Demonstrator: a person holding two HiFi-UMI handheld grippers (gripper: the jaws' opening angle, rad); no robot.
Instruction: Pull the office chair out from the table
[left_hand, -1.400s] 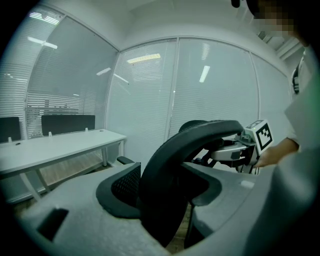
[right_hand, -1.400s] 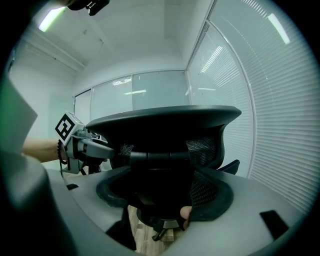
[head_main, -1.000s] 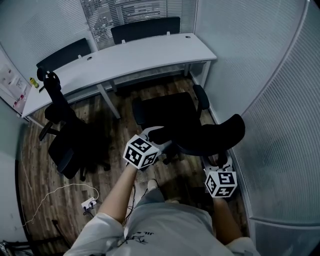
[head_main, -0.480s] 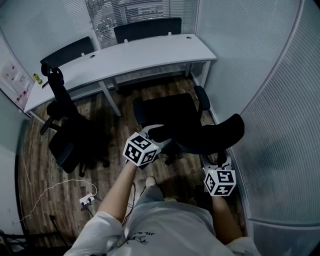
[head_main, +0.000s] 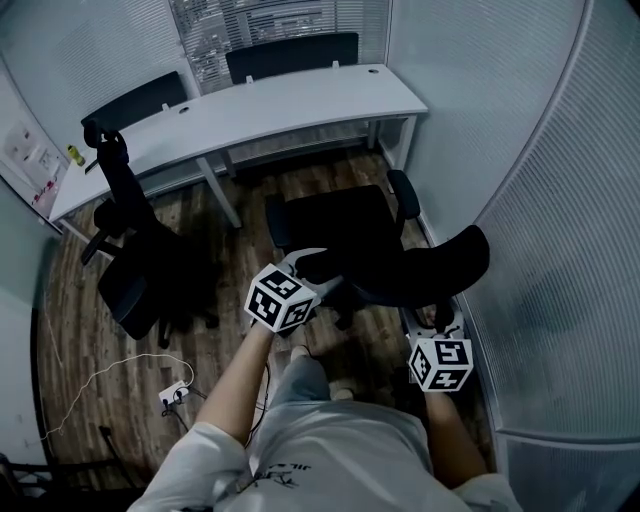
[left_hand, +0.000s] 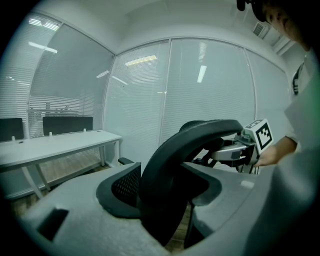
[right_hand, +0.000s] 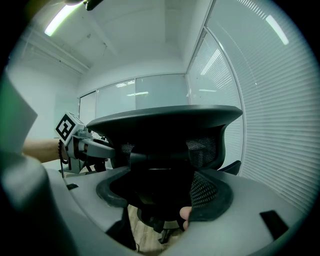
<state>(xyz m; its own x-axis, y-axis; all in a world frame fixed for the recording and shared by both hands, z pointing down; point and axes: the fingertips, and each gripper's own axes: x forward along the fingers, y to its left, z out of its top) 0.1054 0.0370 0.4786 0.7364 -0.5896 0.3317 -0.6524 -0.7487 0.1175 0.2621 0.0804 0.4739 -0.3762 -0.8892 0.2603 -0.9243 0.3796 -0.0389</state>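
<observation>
The chair (head_main: 340, 225) stood out on the wood floor (head_main: 235, 335), with its seat clear of the table (head_main: 300, 100). I could see a strip of bare floor between the seat and the table's front edge. The chair's back faced me, and one side was close to the wall (head_main: 540, 250).

My left hand-held gripper (head_main: 312, 263) was pinching the top edge of the chair's back, near its left end. The jaws stood wide, and the thick black edge filled the space between them. My right hand-held gripper (head_main: 437, 318) was pinching the same back at its right end, and its view showed the back filling the gap between its jaws too.

I think most of the job was done, since the chair no longer sat under the table. What was left, I guess, was a last little pull, if any, and then letting go. Another chair (head_main: 130, 260) stood well apart on the left.
</observation>
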